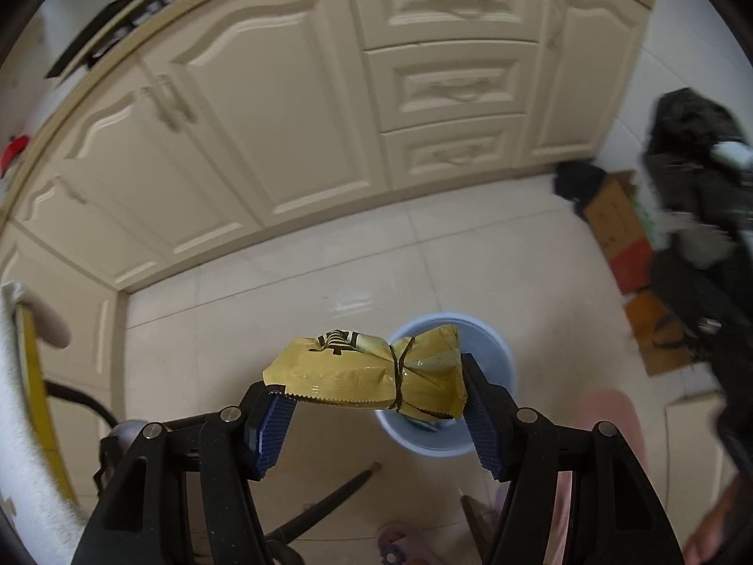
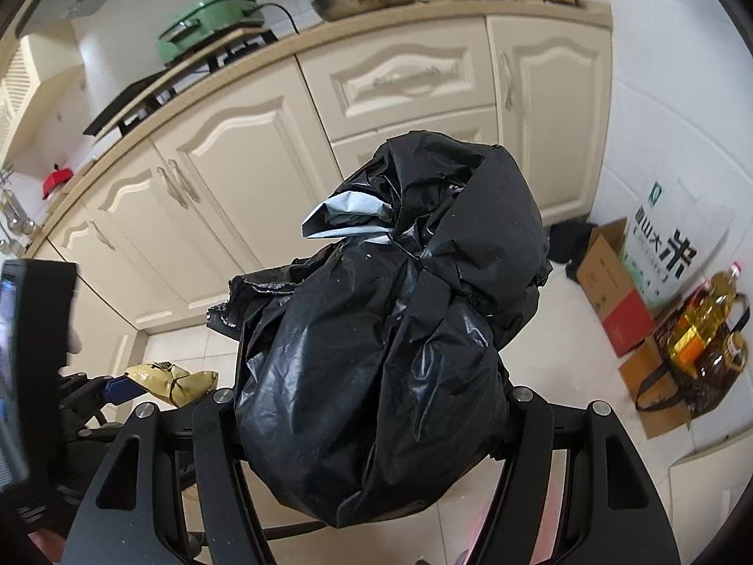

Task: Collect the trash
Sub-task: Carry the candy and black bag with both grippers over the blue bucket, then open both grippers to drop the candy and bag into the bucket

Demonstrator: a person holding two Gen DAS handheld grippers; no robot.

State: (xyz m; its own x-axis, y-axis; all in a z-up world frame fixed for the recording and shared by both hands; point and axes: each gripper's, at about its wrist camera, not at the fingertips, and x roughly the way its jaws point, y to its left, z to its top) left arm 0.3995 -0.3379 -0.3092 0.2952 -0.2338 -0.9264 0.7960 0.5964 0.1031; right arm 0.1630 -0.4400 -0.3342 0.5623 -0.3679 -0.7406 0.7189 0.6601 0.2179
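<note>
Left wrist alone shows bin (image 1: 494, 343).

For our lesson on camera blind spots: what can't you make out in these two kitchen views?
- Left wrist view: the inside of the blue bin, covered by the gold packet.
- Right wrist view: the right gripper fingertips, buried under the black bag.
- Left wrist view: items at the right edge, blurred.

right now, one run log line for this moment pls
left gripper: shut on gold wrapper | above blue bin | right gripper: shut on black bag
</note>
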